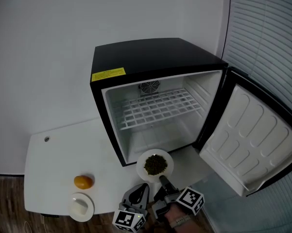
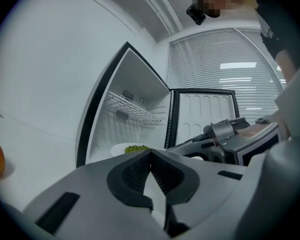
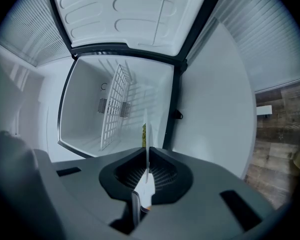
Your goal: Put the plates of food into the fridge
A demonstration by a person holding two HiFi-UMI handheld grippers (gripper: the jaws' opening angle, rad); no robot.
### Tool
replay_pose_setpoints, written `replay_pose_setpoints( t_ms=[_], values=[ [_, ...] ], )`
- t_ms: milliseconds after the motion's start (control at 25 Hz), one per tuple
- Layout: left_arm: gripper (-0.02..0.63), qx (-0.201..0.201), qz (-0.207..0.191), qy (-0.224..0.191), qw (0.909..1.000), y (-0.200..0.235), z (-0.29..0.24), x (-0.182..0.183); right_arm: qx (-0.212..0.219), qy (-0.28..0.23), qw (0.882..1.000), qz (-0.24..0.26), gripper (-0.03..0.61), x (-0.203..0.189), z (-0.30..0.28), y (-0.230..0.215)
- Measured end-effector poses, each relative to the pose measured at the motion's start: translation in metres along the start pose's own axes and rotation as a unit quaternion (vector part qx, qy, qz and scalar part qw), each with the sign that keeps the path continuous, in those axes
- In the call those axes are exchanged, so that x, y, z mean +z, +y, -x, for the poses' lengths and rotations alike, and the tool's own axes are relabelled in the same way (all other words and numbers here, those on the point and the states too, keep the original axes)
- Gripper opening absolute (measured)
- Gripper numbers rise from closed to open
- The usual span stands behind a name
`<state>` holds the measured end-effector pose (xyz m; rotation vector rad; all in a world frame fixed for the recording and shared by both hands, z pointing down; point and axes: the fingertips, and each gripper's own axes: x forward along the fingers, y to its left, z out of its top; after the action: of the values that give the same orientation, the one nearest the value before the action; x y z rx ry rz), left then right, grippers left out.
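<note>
White plate, rim pinched in the right tongs, should slide level onto the fridge floor; left tongs closed, empty.

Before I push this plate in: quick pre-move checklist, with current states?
1. Fridge door open: ok, swung wide to the right.
2. Right gripper on the plate: ok, shut on its near rim.
3. Space under the wire shelf: ok, nothing seen there.
4. Left gripper out of the path: ok, shut, empty, beside the right one, short of the plate.
5. Plate level: cannot tell.
6. All food stowed: not ok, the orange and small white dish sit on the table.
</note>
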<state>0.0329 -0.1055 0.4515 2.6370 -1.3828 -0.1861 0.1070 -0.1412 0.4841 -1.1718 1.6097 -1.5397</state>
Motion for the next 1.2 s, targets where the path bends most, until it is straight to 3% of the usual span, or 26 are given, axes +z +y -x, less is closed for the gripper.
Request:
replay_pose_setpoints(
  t_ms=[440, 1200],
  values=[
    [0.008, 0.021, -0.004, 0.0, 0.9998, 0.021, -0.028, 0.001, 0.009, 0.037, 0.999, 0.002, 0.018, 0.009, -0.048, 0.005],
    [0.008, 0.007, 0.001, 0.009, 0.9999, 0.062, -0.074, -0.007, -0.004, 0.056, 0.998, -0.024, 0.018, 0.013, -0.119, 0.001]
  ],
)
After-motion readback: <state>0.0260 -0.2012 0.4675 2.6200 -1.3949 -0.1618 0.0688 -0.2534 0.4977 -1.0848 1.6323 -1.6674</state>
